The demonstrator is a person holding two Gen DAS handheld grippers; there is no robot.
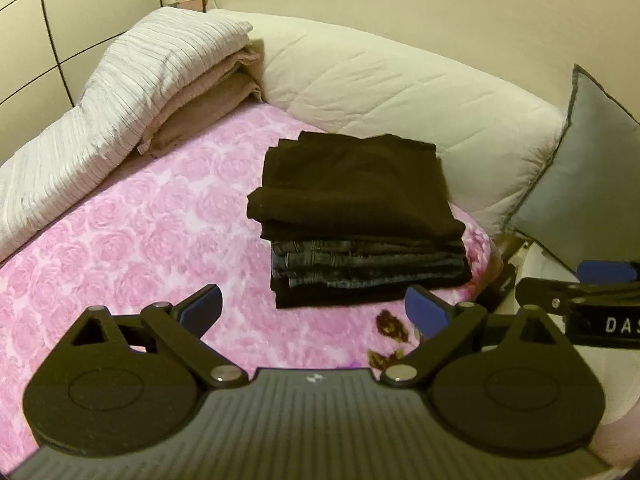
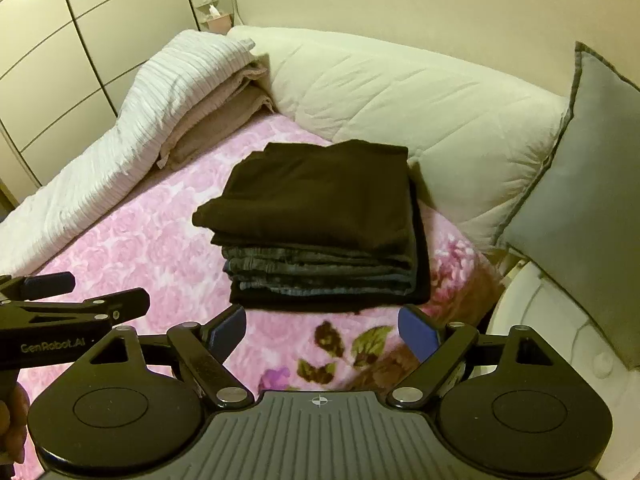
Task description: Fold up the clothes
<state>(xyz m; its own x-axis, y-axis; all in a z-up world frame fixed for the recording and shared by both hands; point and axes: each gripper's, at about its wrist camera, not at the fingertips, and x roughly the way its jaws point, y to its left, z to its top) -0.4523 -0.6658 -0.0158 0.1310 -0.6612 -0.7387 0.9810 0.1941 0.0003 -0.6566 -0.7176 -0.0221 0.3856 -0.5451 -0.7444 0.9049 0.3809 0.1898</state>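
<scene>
Both claws stand wide open and empty, the left claw (image 1: 312, 312) and right claw (image 2: 322, 330) hovering side by side over the pink rose-print blanket (image 1: 132, 232), just short of the stack of folded clothes (image 2: 320, 228). The stack sits on the bed near the cream quilted pillow (image 2: 400, 108): a black garment (image 1: 352, 188) on top, folded jeans (image 1: 360, 264) beneath. Likely the fold is finished; any squaring-up should press edges evenly from both sides without toppling layers.
</scene>
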